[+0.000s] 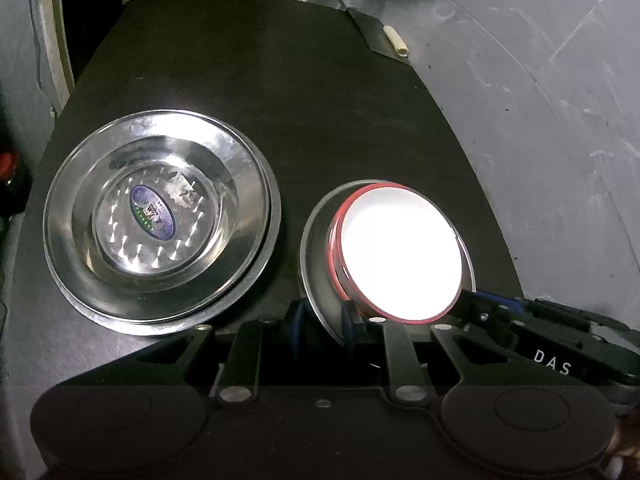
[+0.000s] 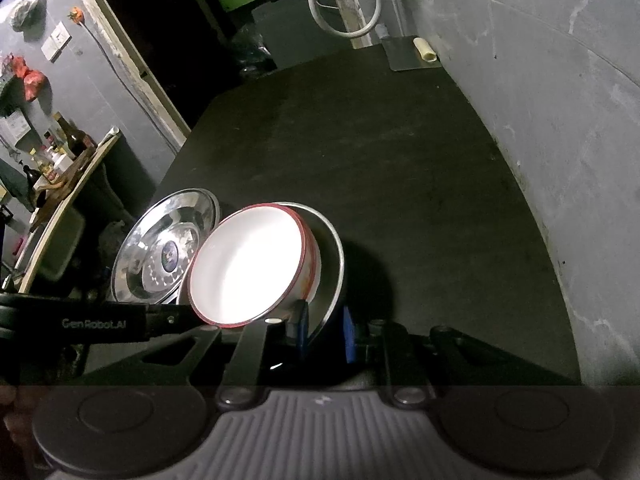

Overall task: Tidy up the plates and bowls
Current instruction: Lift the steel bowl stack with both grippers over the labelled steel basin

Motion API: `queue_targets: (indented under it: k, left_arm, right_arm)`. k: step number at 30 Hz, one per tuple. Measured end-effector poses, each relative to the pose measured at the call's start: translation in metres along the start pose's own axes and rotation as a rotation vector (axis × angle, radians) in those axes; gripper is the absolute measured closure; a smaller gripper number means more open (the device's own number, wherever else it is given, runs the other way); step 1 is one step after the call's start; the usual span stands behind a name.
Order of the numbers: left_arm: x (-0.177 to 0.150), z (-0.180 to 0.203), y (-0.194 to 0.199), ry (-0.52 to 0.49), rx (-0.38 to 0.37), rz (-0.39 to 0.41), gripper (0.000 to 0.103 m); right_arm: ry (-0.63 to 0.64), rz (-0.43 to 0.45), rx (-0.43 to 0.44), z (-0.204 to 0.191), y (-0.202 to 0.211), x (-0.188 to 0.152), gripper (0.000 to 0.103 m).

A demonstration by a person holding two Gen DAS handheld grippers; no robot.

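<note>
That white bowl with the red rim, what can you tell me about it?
The white bowl has a bright, glossy inside, a thin red rim and red outer wall. It looks empty. It sits tilted inside a steel bowl, beside stacked steel plates on the dark table. The left gripper and right gripper pinch the steel bowl's rim.

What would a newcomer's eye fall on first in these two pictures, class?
The glaring white bowl with a red rim draws the eye first; it sits inside a tilted steel bowl near the front edge of the dark table. To its left, a shiny round steel plate stack holds a steel bowl with an oval purple sticker.
</note>
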State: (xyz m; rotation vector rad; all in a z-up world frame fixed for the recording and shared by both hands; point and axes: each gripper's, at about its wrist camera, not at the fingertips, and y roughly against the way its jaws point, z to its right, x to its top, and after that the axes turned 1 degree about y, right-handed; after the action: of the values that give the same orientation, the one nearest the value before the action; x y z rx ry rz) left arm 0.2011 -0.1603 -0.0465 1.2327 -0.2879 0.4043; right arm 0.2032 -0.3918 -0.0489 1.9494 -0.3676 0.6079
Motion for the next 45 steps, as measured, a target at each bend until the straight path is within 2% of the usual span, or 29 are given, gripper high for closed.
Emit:
queue_targets:
  k: [28, 45]
  left_arm:
    - [-0.007, 0.006, 0.014, -0.066, 0.0, 0.071, 0.083]
    - [-0.008, -0.004, 0.035, -0.06, 0.021, 0.138, 0.083]
  right_arm:
    - [0.035, 0.088, 0.006, -0.009, 0.021, -0.004, 0.082]
    - [0.088, 0.118, 0.034, -0.029, 0.023, 0.007, 0.082]
